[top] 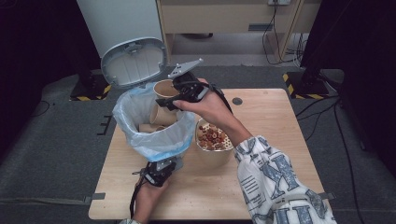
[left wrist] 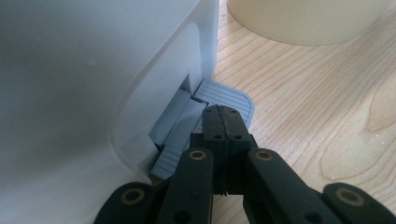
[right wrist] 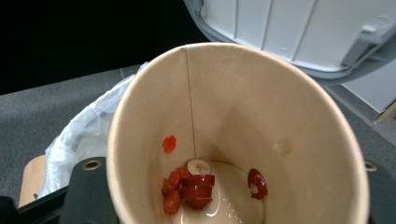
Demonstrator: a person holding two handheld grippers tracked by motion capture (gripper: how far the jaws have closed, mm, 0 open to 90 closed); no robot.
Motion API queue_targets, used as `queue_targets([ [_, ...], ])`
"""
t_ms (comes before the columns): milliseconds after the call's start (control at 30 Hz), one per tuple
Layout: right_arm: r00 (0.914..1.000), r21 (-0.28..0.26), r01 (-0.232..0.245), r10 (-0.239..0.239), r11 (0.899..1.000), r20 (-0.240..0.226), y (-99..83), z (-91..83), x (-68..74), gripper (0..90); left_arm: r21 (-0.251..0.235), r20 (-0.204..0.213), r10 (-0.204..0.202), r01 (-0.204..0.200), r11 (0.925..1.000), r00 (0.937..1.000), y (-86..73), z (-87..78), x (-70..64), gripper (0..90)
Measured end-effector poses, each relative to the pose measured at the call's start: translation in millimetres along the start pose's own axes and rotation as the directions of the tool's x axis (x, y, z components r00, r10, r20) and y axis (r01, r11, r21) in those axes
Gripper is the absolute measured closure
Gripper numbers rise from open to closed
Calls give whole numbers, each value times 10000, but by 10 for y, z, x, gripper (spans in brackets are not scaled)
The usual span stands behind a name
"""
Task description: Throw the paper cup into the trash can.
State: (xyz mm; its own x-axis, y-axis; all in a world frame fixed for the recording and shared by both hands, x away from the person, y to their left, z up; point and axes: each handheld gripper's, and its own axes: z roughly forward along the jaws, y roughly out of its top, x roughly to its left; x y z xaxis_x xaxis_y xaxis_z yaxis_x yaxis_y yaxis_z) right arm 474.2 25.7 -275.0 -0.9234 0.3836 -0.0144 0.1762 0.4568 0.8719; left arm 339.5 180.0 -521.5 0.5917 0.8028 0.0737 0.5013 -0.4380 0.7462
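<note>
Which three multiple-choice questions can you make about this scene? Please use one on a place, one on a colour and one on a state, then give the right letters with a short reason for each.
1. Where is the cup that the right gripper holds?
A. over the open bin
B. flat on the table
C. on the floor

2. What colour is the bin's liner?
A. black
B. pale blue
C. yellow

3. How do the jaws of the left gripper stand?
A. wide open
C. shut, resting on the pedal
B. closed around a spoon

Key: 1 A, the high view shows the cup above the bin's mouth, beside the raised lid. 2 B, the bag over the rim looks pale blue. 3 C, the left gripper view shows both jaws together, tips on the grey ribbed pedal at the bin's foot.
</note>
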Motion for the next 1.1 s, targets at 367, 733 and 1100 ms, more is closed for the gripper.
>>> queue_targets([
  [367, 9998, 421, 165, -161, 9990, -94, -56, 192, 93, 154, 33, 16, 1, -1, 10000, 10000, 2, -3, 1, 898],
  [733, 9995, 279, -147, 139, 9995, 286, -154, 81, 4, 135, 9, 1, 21, -21, 10000, 10000, 1, 0, -1, 898],
  [1100, 9961, 99, -439, 430, 9990, 766, -211, -17, -82, 93, 10, 20, 36, -36, 10000, 10000, 0, -1, 1, 898],
])
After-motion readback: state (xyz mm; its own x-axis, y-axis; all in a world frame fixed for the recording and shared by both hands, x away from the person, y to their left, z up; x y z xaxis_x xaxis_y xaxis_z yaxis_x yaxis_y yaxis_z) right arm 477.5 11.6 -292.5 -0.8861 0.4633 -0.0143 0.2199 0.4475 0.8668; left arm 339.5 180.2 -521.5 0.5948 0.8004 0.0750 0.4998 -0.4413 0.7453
